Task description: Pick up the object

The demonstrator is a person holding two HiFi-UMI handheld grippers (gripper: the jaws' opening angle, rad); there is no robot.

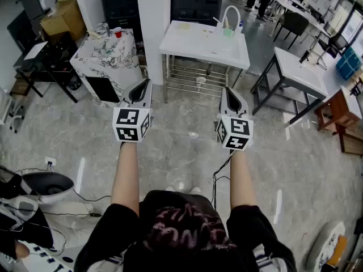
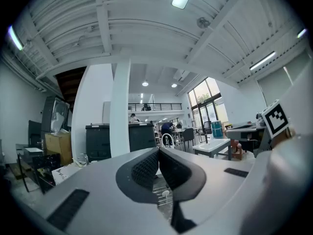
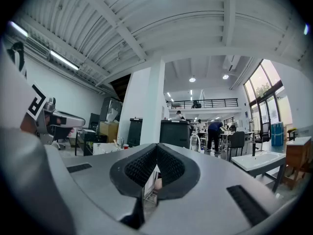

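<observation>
Both grippers are clenched and empty. The left hand-held gripper has its ribbed dark pads pressed tip to tip with nothing between them. The right hand-held gripper shows the same closed wedge in its own view. Both are held out level over the glossy stone floor, pointing at the white table.

Which thing the task means cannot be told for certain. The likeliest candidate is the small green item at the table's far right corner, beside a white hoop of tube or tap. It is too small to give a shape or long axis.

That corner lies ahead of both grippers and beyond the table's near edge. It is almost in line with the right one, so the right arm is judged the nearer. The tabletop is smooth, flat and white on a bare metal frame, with a barred metal rack beneath. Left of the table stands a marble-patterned cabinet carrying a red cup.
</observation>
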